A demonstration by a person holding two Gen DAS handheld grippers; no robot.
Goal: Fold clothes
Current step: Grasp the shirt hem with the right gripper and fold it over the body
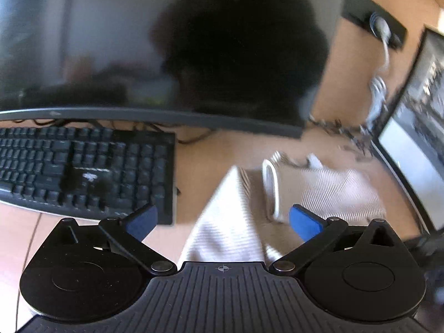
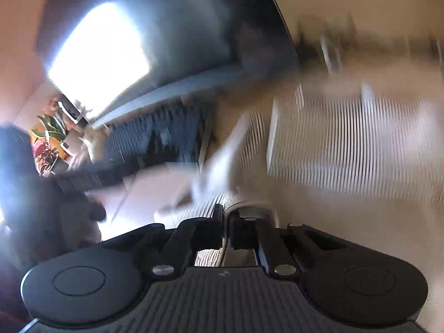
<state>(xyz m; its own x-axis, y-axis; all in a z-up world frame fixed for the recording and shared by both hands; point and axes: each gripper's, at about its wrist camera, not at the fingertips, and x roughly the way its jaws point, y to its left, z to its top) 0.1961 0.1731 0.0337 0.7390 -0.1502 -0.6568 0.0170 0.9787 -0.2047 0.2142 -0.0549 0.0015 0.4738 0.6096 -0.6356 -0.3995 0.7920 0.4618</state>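
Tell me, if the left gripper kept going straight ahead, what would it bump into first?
Most likely the striped cloth, which lies between the left gripper's open blue fingers and stretches ahead on the desk. Depth is hard to judge here.

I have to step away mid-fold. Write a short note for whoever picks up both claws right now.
Left claw: wide open, holding nothing; a strip of the striped garment runs up between its blue pads without touching them.
Right claw: shut on a fold of the same cloth, which shows pinched between its fingers. The view is blurred.
The garment lies crumpled on the desk, right of the keyboard and in front of the monitor.
Done: one edge is gripped. No neat fold shows yet.
Left: take a second edge with the left claw, spread the garment flat, then fold.
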